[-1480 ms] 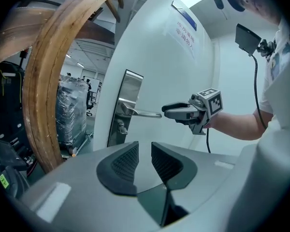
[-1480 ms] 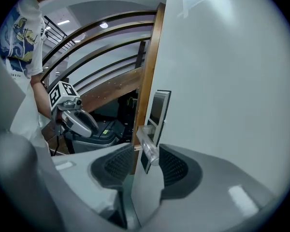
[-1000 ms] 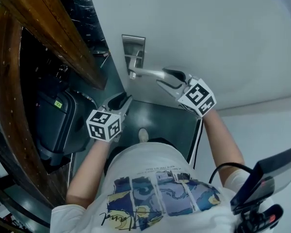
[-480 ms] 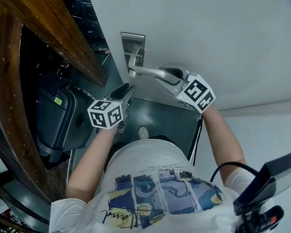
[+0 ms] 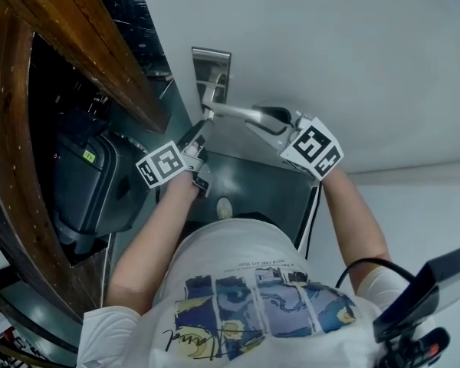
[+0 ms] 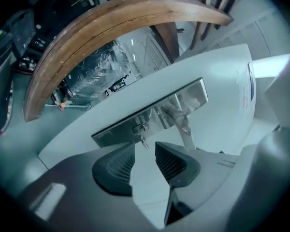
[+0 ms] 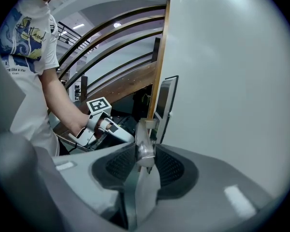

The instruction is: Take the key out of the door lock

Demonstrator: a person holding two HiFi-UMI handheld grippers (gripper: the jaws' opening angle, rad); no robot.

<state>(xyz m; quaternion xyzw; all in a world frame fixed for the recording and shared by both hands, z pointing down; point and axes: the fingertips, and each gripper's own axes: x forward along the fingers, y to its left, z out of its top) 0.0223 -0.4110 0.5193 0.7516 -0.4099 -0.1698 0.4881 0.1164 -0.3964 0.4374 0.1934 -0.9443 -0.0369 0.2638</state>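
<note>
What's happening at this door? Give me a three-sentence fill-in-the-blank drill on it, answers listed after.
1. The right gripper, jaws closing, clamps the door ____.
2. The left gripper, jaws opening with nothing between them, points at the ____ in the lock plate.
3. The curved beam beside the door is made of ____.

Missing words: handle; key; wood.
</note>
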